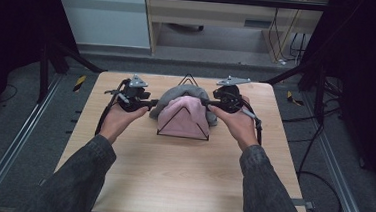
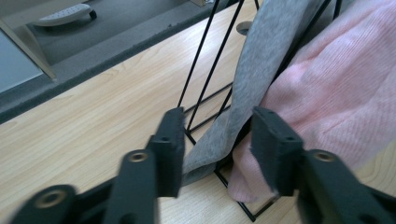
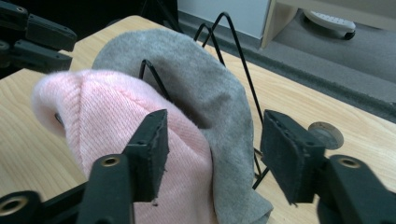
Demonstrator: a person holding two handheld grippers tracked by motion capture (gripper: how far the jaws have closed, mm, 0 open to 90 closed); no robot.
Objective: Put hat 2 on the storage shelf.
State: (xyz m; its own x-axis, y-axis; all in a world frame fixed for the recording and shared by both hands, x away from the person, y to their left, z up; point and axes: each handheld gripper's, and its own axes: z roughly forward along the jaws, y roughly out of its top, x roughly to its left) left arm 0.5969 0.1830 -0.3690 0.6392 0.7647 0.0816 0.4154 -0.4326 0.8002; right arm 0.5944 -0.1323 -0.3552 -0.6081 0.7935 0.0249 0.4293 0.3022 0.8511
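Hands bring our two grippers to a black wire rack (image 1: 188, 79) at the table's 12 o'clock half, where a pink knitted cloth (image 1: 182, 116) and a grey fleecy cloth (image 1: 187, 92) hang over it. Our left gripper (image 1: 152, 103), at its 9 o'clock, stands apart around the grey cloth's lower edge. Our right gripper (image 1: 205, 103), at 3 o'clock, spreads empty beside both cloths on the pale wooden table (image 1: 181, 180)

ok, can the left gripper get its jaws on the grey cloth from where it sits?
Probably yes: the left gripper is open, the grey cloth hangs between its jaws, though black wire rack rods run close behind.
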